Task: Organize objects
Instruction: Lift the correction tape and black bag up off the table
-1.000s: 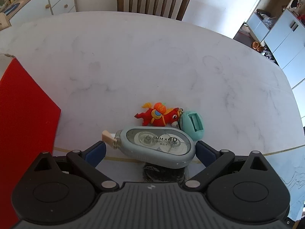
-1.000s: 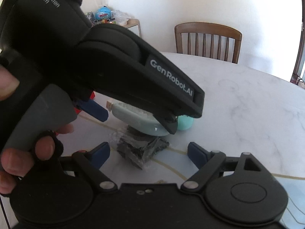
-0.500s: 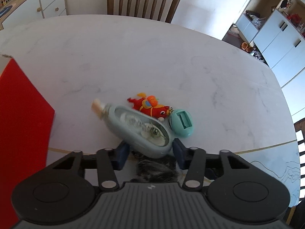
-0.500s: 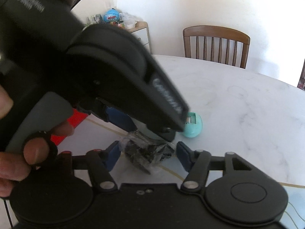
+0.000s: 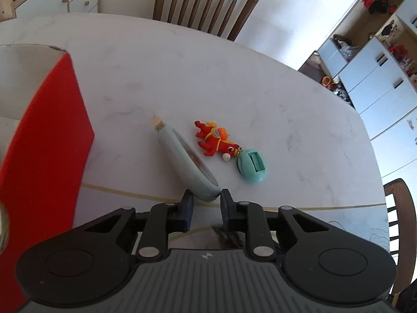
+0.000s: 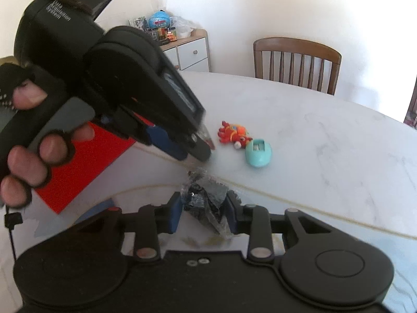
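Both tools have just closed, each onto its own object, over the marble desk.

Nearest in the right wrist view, the right tool (image 6: pixel 203 210) has its blue pads pressed against a crinkled clear packet of dark items (image 6: pixel 206 203), squeezed between them. In the left wrist view, the left tool (image 5: pixel 207 203) pinches the rear end of a pale blue-green correction tape dispenser (image 5: pixel 182 161), which is turned on edge and points away, its tan tip farthest out. A hand (image 6: pixel 34 156) wraps that tool's handle. Just beyond the dispenser, a red and orange toy figure (image 5: pixel 216 140) lies on the desk (image 5: pixel 260 91), touching a teal egg-shaped case (image 5: pixel 251 167). A red sheet (image 5: pixel 44 140) lies to the left. A wooden chair (image 5: pixel 206 5) stands at the far edge.
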### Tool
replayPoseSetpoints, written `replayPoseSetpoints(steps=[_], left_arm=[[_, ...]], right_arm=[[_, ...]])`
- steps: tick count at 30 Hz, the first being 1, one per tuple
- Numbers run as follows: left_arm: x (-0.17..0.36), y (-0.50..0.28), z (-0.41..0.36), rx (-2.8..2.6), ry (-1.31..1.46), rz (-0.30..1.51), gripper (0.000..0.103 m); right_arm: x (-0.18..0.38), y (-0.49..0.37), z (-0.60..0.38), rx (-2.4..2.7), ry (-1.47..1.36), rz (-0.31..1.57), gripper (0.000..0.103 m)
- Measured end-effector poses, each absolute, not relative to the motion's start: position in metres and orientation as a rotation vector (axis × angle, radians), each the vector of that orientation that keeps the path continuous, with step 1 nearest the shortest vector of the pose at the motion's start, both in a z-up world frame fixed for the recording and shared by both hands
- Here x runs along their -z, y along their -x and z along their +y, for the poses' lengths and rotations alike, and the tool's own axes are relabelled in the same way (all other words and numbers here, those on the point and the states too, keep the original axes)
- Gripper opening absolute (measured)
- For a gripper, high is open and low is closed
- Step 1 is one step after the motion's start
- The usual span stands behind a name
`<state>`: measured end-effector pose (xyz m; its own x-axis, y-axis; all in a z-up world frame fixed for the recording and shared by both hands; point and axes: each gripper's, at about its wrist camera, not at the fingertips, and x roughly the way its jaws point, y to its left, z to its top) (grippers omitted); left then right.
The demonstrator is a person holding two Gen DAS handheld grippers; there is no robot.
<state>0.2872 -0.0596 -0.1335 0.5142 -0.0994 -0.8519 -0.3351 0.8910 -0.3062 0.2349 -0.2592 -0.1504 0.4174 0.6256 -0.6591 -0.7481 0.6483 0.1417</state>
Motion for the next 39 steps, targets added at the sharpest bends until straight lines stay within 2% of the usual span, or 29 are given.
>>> replayPoseSetpoints(steps=[23, 39], left_arm=[[0.136, -0.174, -0.090, -0.056, 0.444, 1.068, 0.018], [0.147, -0.161, -0.083, -0.026, 0.436, 1.076, 0.018]], right_arm=[[0.137, -0.174, -0.304, -0.772, 0.006, 0.867, 0.033], [0.139, -0.157, -0.307, -0.787, 0.024, 0.891, 0.033]])
